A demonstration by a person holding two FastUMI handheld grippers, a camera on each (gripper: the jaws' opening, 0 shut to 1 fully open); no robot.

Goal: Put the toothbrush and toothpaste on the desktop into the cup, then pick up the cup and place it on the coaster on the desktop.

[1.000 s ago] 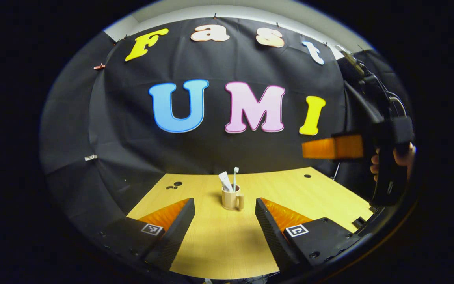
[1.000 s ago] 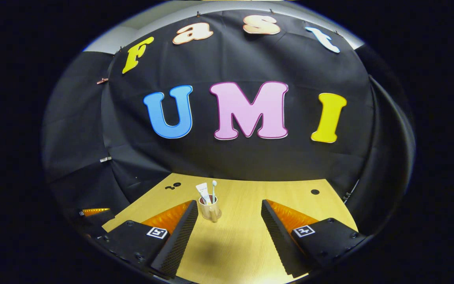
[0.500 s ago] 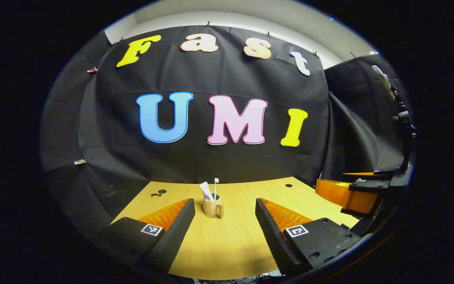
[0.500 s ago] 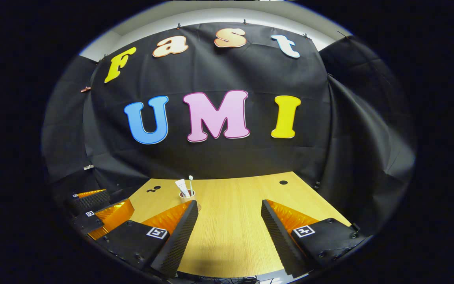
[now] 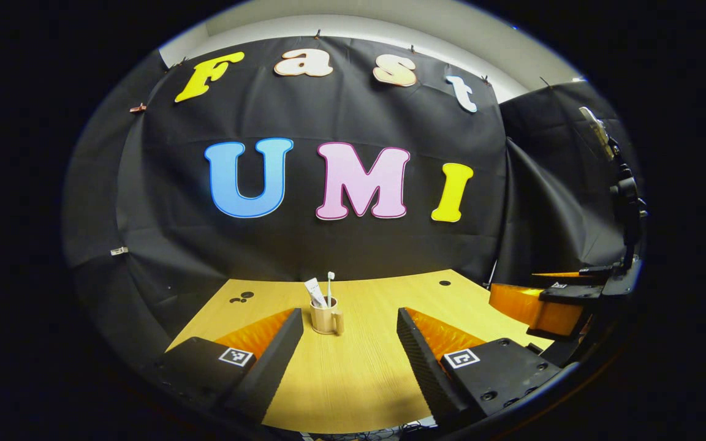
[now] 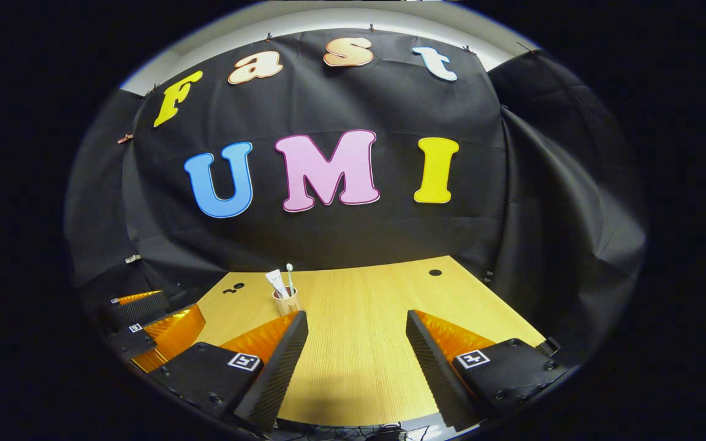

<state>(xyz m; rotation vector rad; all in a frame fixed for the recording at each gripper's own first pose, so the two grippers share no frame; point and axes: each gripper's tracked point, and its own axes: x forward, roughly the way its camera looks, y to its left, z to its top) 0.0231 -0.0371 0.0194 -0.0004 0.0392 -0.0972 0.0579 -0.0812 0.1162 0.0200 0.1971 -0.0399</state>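
Fingers (image 5: 282, 352) of both grippers wide apart, empty, cup (image 5: 324, 318) mid-desk (image 5: 359, 392), well clear.

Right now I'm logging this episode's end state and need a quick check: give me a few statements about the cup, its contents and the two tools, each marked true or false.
1. The toothbrush and toothpaste stand in the cup. True.
2. The cup lies on its side. False: it stands upright on the desktop.
3. The left tool is shut on the cup. False: its jaws are open and the cup stands beyond them, untouched.
4. The right tool is open and holds nothing. True.
5. The cup's handle shows in the left gripper view. True.
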